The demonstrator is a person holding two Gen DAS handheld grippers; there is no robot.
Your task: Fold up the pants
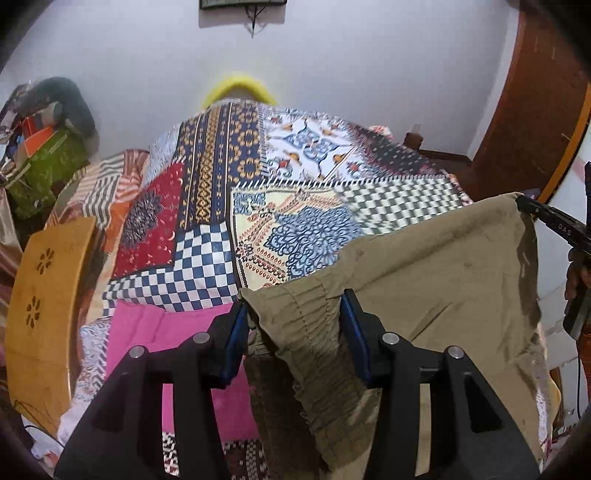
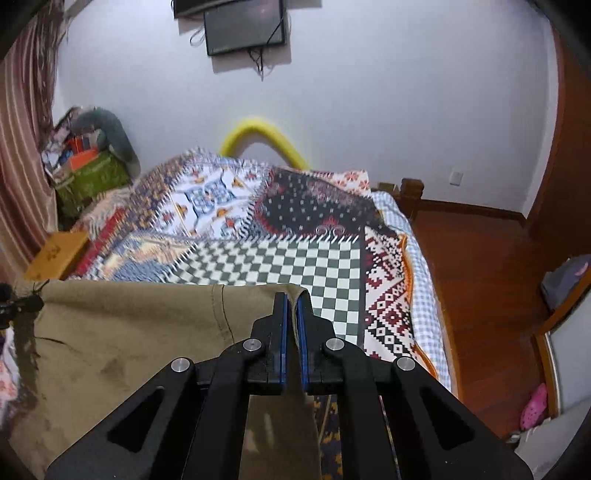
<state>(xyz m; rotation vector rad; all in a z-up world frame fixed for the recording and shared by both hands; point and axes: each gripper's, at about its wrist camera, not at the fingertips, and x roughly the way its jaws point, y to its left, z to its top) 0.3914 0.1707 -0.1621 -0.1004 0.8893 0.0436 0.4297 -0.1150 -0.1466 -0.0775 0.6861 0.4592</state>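
Nearest to the left wrist camera, the left gripper (image 1: 293,314) has its jaws part way apart, pinching the bunched elastic waistband of the khaki pants (image 1: 424,266); the gathered fabric fills the gap between the blue pads, which explains why they cannot come closer. In the right wrist view the right gripper (image 2: 291,314) has its jaws pressed together on a thin edge of the same pants (image 2: 122,325), only a flat layer of cloth between the pads.

The pants hang stretched between the two grippers, lifted clear of the bed (image 2: 277,258), their top edge taut and level, the rest draping below. Holding two points of the top edge apart like this likely lets gravity pull the legs straight, so the cloth can be laid flat before folding. The fold itself does not look begun.

Just beyond the pants on the left gripper's side, a pink garment (image 1: 155,332) lies on the bed under the hanging cloth. Farther off, the patchwork bedspread (image 1: 207,229) covers the bed up to the wall. Left of the bed stands a wooden stool or small board (image 1: 48,310) with cut-out flowers, and past it a heap of bags (image 1: 40,162) in the corner. At the bed's far end a yellow curved cushion (image 2: 266,136) leans against the wall, and above it hangs a dark screen (image 2: 243,26). Right of the bed runs the reddish wooden floor (image 2: 472,273).
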